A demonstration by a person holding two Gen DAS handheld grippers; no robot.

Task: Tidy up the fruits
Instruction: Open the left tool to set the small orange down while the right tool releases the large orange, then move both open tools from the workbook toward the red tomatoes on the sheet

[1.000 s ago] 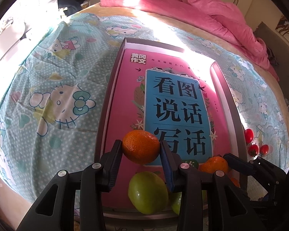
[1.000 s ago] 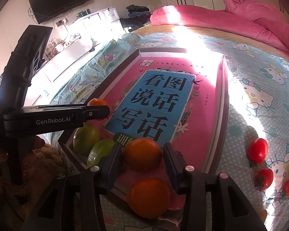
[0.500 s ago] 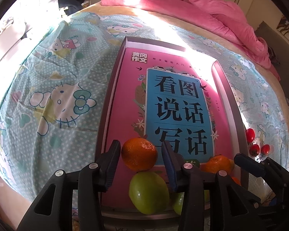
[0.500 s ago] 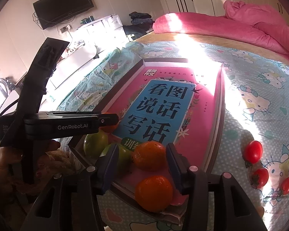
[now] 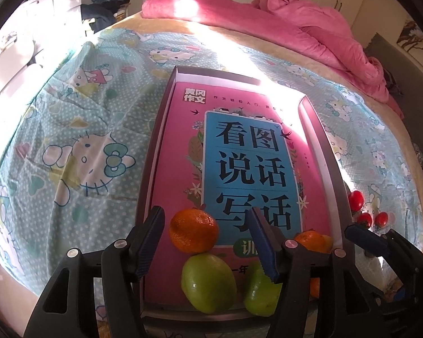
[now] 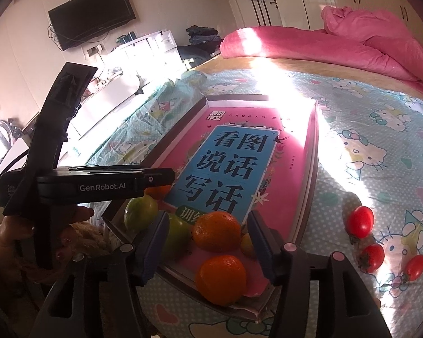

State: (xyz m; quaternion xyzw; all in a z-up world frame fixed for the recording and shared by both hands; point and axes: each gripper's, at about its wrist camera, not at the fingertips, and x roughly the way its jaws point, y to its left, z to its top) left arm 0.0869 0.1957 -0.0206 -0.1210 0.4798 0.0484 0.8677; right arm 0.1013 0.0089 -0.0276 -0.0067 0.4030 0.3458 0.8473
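Both wrist views look steeply down, close, sharing the pink book (image 5: 239, 152).

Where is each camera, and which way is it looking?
Left wrist: sits on the left gripper, looking down at an orange between its open fingers.
Right wrist: sits on the right gripper, facing another orange; the person's hand shows.
Both see the pink book, green fruits and tomatoes.

A tray (image 5: 152, 152) lies on the bed (image 5: 70, 129), with a book (image 5: 239, 152) inside it. On the book's near end sit four fruits in a row: an orange (image 5: 194, 231) behind two limes (image 5: 208, 283), another orange (image 6: 222, 278) further right. Three tomatoes (image 6: 361, 222) lie on the bed, right of the tray.
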